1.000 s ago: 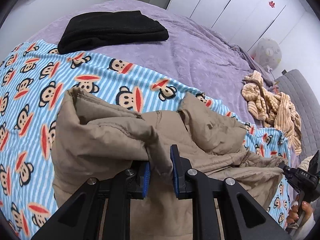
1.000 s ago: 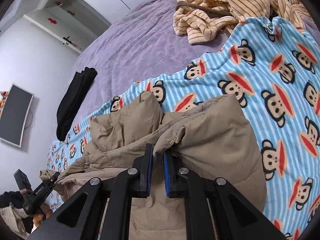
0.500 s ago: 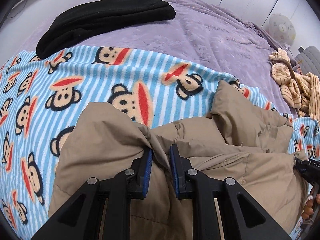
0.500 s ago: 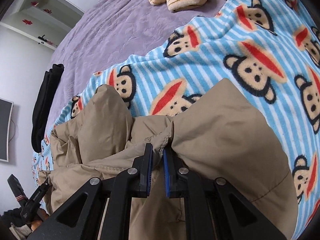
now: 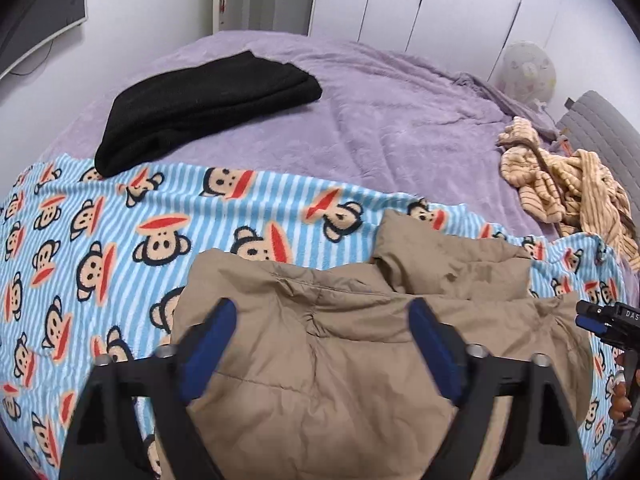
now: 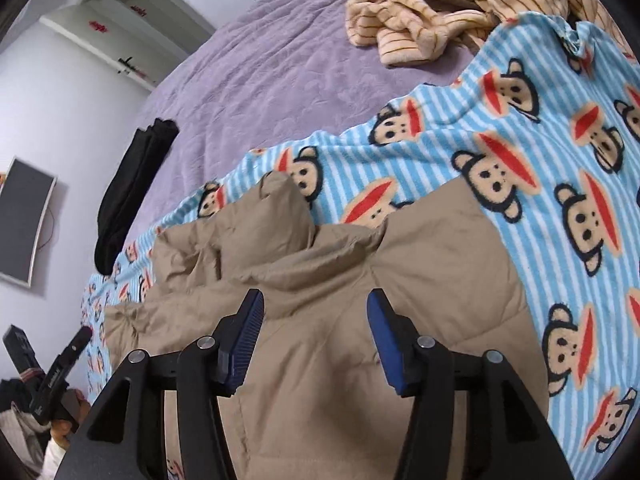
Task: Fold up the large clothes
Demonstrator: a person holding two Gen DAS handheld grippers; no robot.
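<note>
A tan padded jacket point(image 5: 332, 364) lies folded over on a blue striped monkey-print blanket point(image 5: 92, 232). My left gripper point(image 5: 320, 320) hangs just above the jacket's left part, jaws wide apart with nothing between them. My right gripper point(image 6: 314, 312) is open as well, above the right part of the jacket point(image 6: 420, 264). In the left wrist view the right gripper point(image 5: 608, 322) shows at the far right edge. At the lower left of the right wrist view the left gripper point(image 6: 60, 368) appears, held by a hand.
A purple bedspread point(image 5: 392, 120) covers the bed. On it lie a folded black garment point(image 5: 200, 100) at the far left and a crumpled yellow striped garment point(image 5: 568, 176) at the right. White wardrobe doors point(image 5: 440, 4) stand behind the bed, a wall screen point(image 6: 24, 220) to the left.
Both grippers were shut on folds of the jacket half a second ago; now both have opened and let go. The jacket lies folded flat on the blanket, and both grippers have drawn back.
</note>
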